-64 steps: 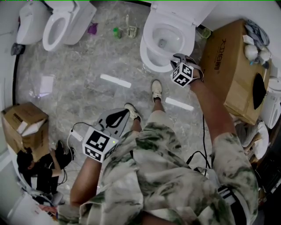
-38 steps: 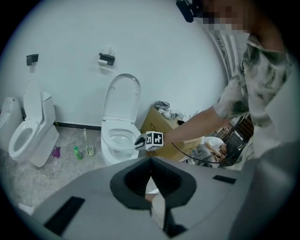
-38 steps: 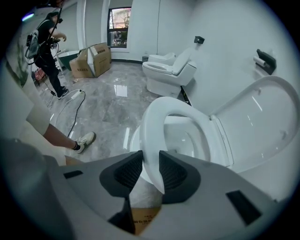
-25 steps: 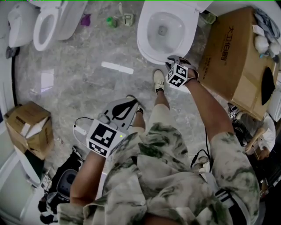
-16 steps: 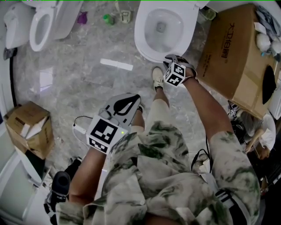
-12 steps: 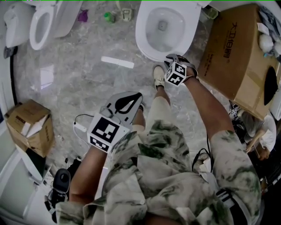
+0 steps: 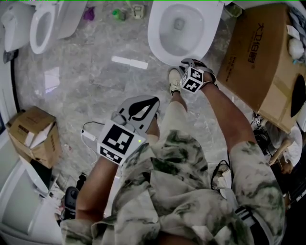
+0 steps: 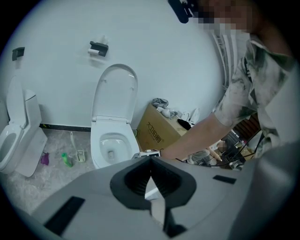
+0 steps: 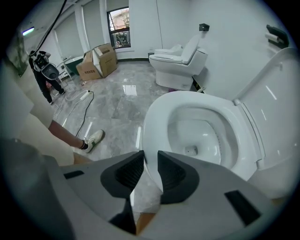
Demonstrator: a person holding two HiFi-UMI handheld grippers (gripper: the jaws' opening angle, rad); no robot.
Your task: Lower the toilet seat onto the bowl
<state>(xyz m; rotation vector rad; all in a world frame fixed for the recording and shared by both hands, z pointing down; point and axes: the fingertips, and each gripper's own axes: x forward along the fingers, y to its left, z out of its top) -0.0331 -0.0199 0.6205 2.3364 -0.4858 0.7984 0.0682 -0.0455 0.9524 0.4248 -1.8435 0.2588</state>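
The white toilet point(image 7: 158, 45) stands at the top middle of the head view with its lid point(image 8: 115, 91) upright against the wall. Its seat point(image 9: 153, 124) lies low, on or just over the bowl. My right gripper point(image 9: 150, 157) points steeply down at the seat's front rim. One jaw is outside the ring and one inside, closed on that rim. In the head view the right gripper point(image 7: 188, 62) sits at the bowl's front right edge. My left gripper point(image 7: 154, 101) hangs back over the floor, shut and holding nothing, its jaws aimed toward the toilet in the left gripper view point(image 8: 151, 161).
A large cardboard box point(image 7: 258, 57) stands just right of the toilet. A second toilet point(image 7: 40, 24) is at the far left, with small bottles point(image 7: 117, 14) between the two. An open carton point(image 7: 33, 136) and a cable point(image 7: 86, 136) lie at the left. The person's shoe point(image 7: 176, 80) is in front of the bowl.
My left gripper has moved up the picture, closer to the toilet. My right gripper has stayed at the bowl's front rim while the whole view shifted a little.
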